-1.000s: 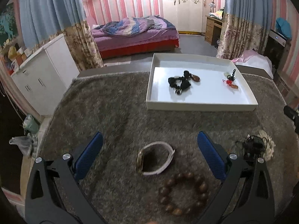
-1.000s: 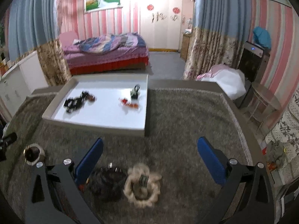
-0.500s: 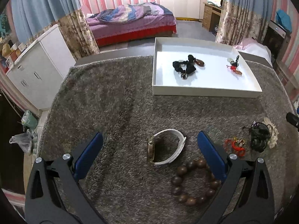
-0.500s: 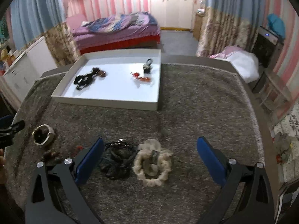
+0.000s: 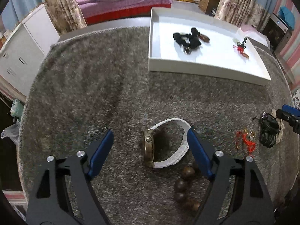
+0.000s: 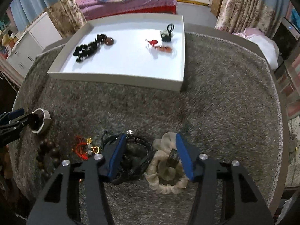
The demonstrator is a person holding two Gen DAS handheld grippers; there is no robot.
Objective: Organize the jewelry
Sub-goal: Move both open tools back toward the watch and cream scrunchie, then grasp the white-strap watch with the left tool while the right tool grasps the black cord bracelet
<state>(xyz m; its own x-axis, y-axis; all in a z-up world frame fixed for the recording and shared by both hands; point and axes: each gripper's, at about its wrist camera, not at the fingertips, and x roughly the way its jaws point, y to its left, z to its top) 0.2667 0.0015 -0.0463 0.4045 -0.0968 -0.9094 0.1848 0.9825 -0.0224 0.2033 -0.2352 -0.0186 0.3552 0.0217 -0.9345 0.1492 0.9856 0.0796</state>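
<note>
Both grippers have sunk toward the grey rug since a second ago, and their jaws are closing; the left gripper straddles the white-strapped watch, its right pad at the strap, the left pad clear of it, so nothing is clenched; the right gripper straddles the black cord bracelet and cream scrunchie, unpinched; wooden bead bracelet and red charm lie near; white tray beyond holds black beads
</note>
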